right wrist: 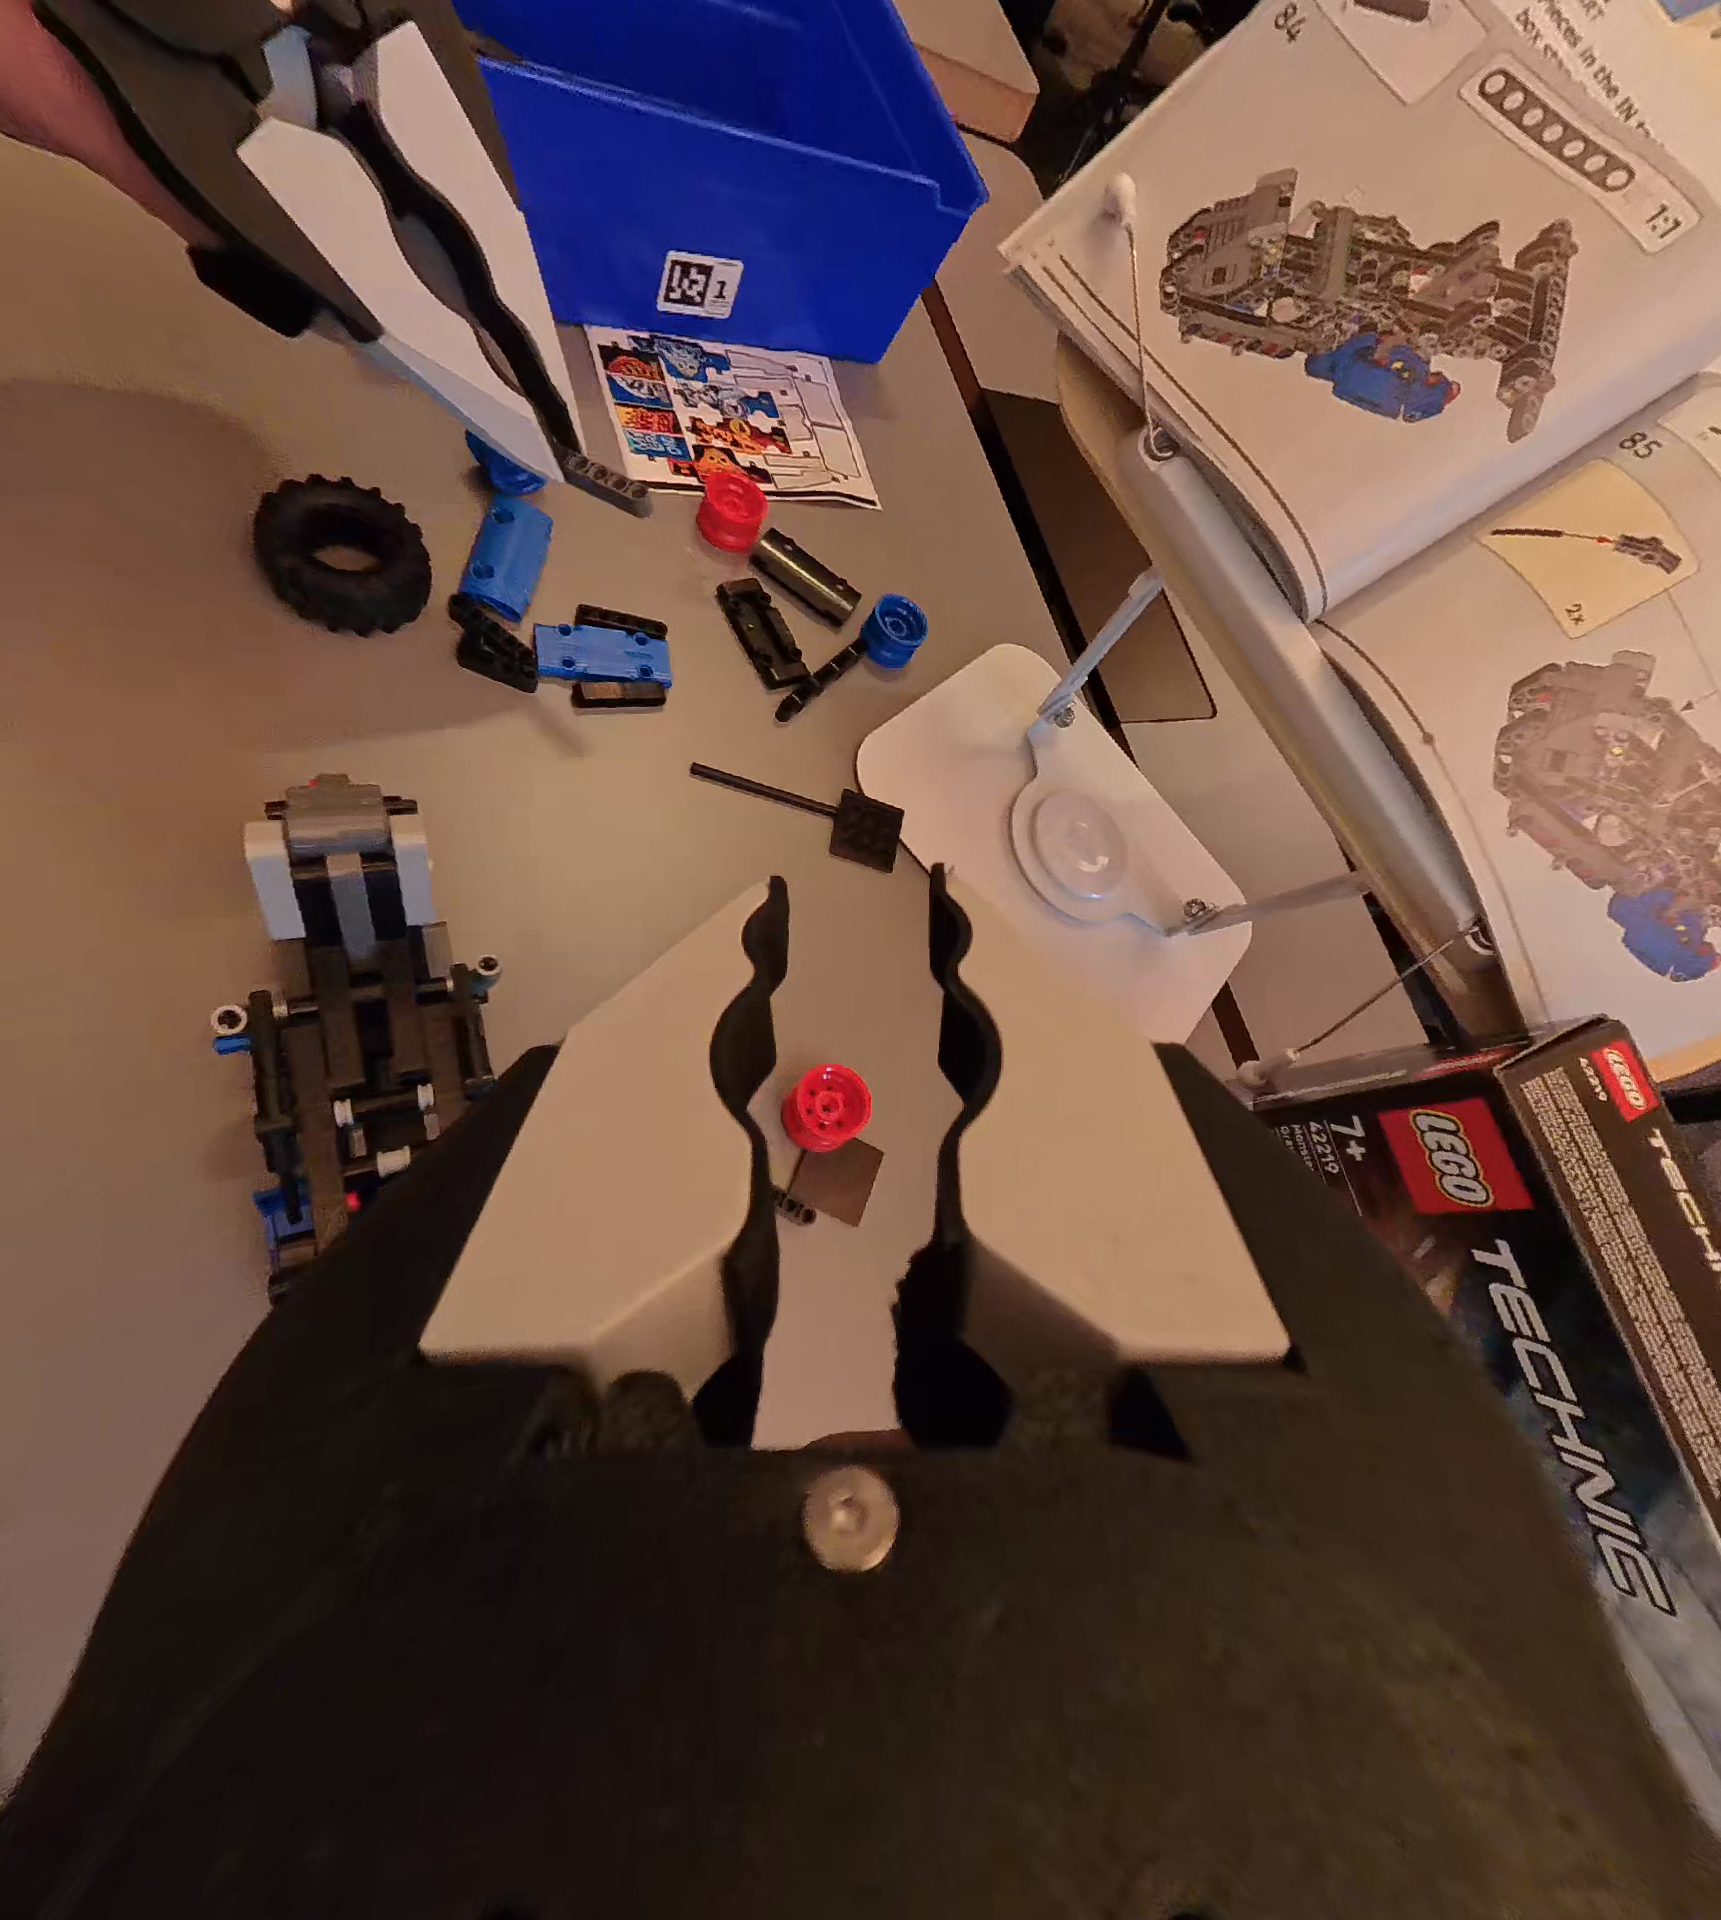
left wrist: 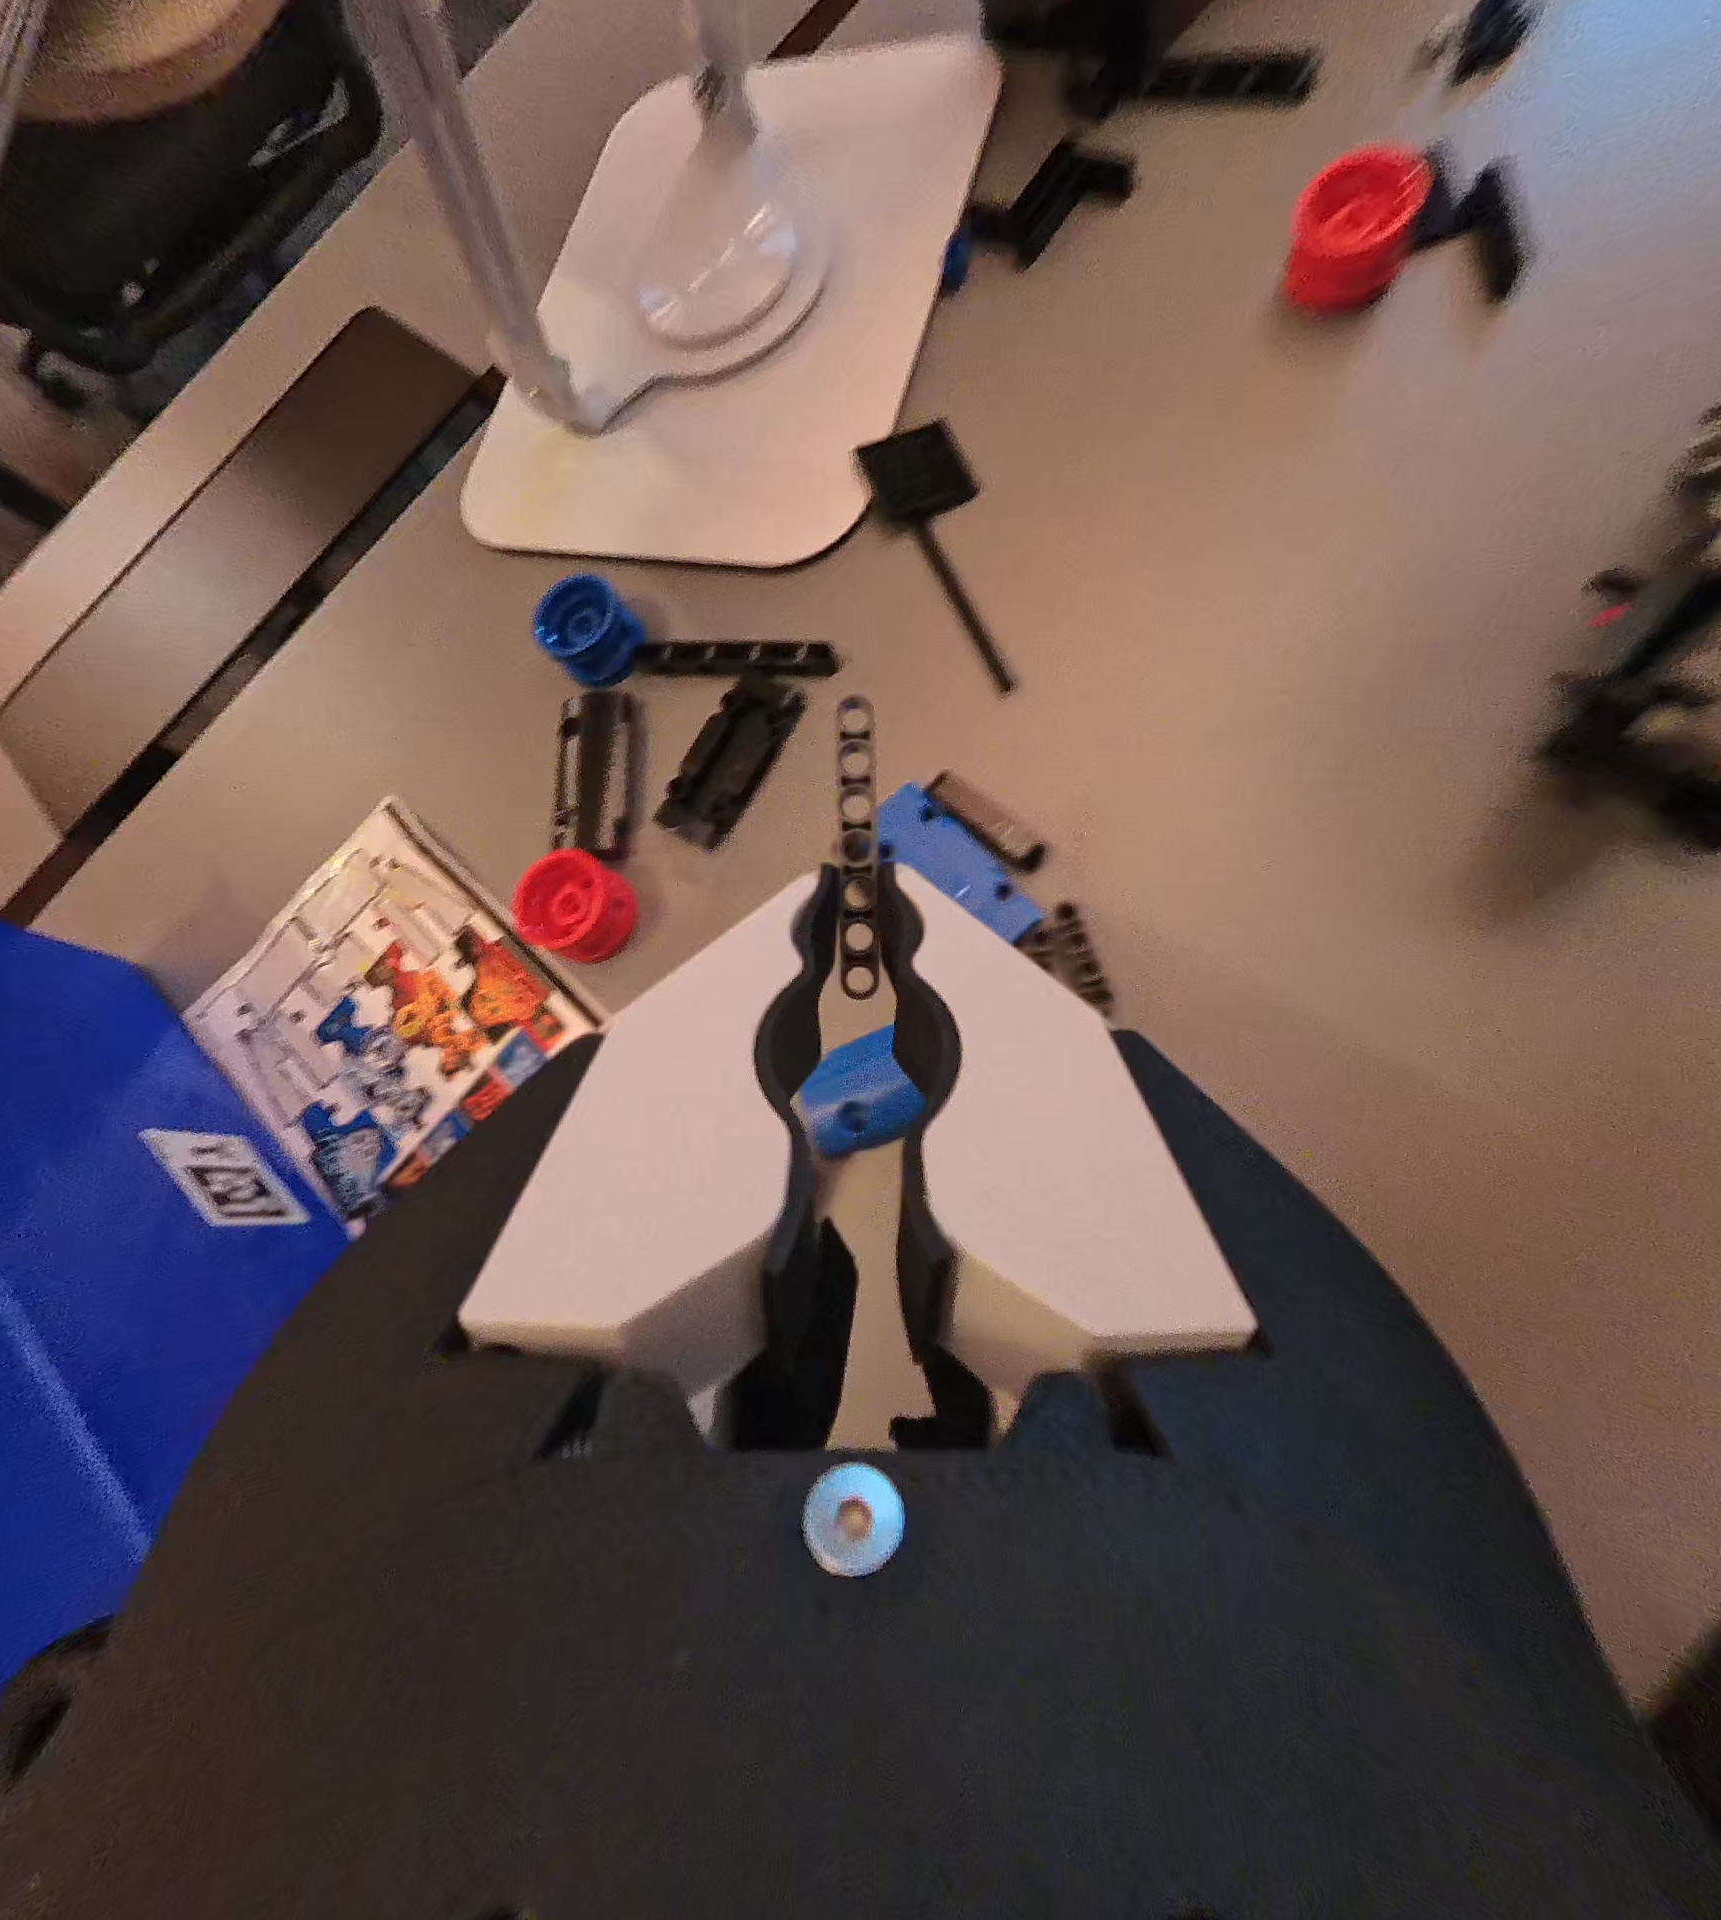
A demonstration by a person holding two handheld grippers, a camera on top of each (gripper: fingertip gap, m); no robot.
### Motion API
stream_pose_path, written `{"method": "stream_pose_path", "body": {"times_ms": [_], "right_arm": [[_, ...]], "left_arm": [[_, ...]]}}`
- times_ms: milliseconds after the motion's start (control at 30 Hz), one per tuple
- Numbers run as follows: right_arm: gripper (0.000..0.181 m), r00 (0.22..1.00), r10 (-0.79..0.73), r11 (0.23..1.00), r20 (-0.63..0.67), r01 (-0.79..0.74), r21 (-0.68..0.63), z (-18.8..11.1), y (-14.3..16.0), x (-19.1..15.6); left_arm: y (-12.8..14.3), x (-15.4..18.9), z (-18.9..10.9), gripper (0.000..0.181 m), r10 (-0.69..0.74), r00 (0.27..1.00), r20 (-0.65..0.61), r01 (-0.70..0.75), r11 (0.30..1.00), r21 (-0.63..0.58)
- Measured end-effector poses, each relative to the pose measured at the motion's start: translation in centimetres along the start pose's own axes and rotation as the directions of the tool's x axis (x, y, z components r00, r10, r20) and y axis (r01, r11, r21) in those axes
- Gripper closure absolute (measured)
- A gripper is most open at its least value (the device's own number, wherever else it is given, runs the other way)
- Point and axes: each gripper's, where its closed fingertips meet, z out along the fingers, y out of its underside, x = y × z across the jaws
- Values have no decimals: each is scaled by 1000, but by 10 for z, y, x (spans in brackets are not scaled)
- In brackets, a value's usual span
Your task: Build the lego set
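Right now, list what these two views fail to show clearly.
- Left wrist view: the half-built model is smeared by motion blur at the right edge.
- Left wrist view: the blue panel is partly hidden by the left gripper.
- Right wrist view: the model's lower end is hidden behind the right gripper.

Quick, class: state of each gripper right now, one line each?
Left gripper: closed on a black beam with holes.
Right gripper: open, holding nothing; a red wheel hub lies on the table below it.

2 red wheels (right wrist: 731, 511), 1 blue wheel (right wrist: 894, 628), 1 tyre (right wrist: 342, 554)
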Motion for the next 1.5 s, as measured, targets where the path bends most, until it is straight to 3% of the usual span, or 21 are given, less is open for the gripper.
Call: {"method": "stream_pose_path", "body": {"times_ms": [167, 433, 700, 833, 1033, 1100, 1200, 1300, 1500], "right_arm": [[152, 1000, -10, 998, 18, 9, 58, -7, -9, -19], [149, 998, -1, 995, 70, -6, 100, -15, -14, -48], [150, 992, 25, 991, 126, -41, 128, -24, -14, -68], [152, 982, 39, 988, 182, -66, 143, -23, -15, -82], [165, 970, 38, 988, 239, -73, 136, -16, -10, -95], [181, 966, 25, 987, 257, -65, 149, -17, -10, -100], [181, 960, 18, 982, 278, -70, 177, -21, -14, -107], [169, 964, 29, 990, 264, -65, 126, -18, -6, -109], [176, 979, -29, 999, 202, 23, 36, -9, 11, -113]], "left_arm": [[-27, 40, -23, 176, -7, 995, -99, 18, 994, 110], [-69, 94, -51, 176, 95, 977, -193, -46, 969, 244], [-97, 134, -49, 176, 270, 945, -184, -212, 935, 283], [-113, 151, -45, 176, 302, 928, -217, -227, 922, 314], [-117, 164, -36, 176, 380, 907, -180, -309, 894, 325], [-115, 169, -34, 176, 413, 893, -177, -339, 878, 338], [-111, 172, -27, 176, 426, 886, -183, -352, 874, 335], [-110, 172, -23, 176, 457, 875, -158, -385, 856, 345], [-112, 175, -24, 176, 612, 790, -37, -568, 753, 333]]}}
